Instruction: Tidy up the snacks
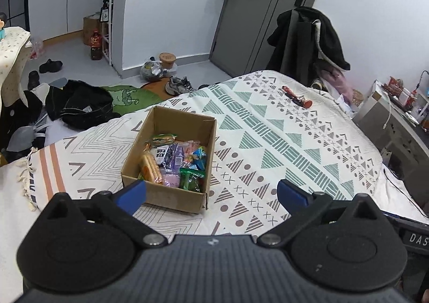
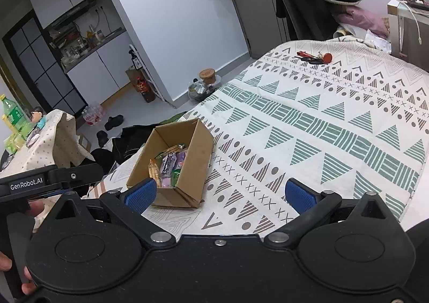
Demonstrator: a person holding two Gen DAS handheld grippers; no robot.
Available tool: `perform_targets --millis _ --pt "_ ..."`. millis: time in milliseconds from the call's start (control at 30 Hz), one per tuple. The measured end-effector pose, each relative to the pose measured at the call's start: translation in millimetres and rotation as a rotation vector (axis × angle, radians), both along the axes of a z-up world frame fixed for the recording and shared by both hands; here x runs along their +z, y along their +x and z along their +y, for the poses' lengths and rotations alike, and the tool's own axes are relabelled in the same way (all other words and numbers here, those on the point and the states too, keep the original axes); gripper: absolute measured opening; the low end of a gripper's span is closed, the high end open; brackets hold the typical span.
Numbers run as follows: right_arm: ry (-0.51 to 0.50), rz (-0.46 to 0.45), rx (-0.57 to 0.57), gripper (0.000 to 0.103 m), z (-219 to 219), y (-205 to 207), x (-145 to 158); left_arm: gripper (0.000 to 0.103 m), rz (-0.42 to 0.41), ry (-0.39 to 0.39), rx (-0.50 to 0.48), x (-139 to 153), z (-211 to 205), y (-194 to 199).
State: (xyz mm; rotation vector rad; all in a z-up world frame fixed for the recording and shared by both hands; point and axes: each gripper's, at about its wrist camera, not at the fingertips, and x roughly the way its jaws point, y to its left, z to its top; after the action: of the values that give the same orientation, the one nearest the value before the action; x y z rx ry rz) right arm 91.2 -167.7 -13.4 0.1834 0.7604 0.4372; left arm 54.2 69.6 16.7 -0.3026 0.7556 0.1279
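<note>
An open cardboard box sits on the patterned bedspread and holds several snack packets: biscuits, purple, green and blue wrappers. My left gripper is open and empty, hovering just in front of the box, its left blue pad over the box's near corner. In the right wrist view the same box with snack packets lies ahead to the left. My right gripper is open and empty above the bedspread, to the right of the box.
Keys and a red item lie far back on the bed, also in the right wrist view. A chair draped with dark clothes stands behind the bed. Clothes and shoes cover the floor at left. A desk is at right.
</note>
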Motion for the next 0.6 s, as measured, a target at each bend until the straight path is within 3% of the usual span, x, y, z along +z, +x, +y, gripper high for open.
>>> perform_targets --millis 600 --pt "-0.067 -0.052 0.014 0.103 6 -27 7 0.103 -0.044 0.072 -0.006 11 2 -43"
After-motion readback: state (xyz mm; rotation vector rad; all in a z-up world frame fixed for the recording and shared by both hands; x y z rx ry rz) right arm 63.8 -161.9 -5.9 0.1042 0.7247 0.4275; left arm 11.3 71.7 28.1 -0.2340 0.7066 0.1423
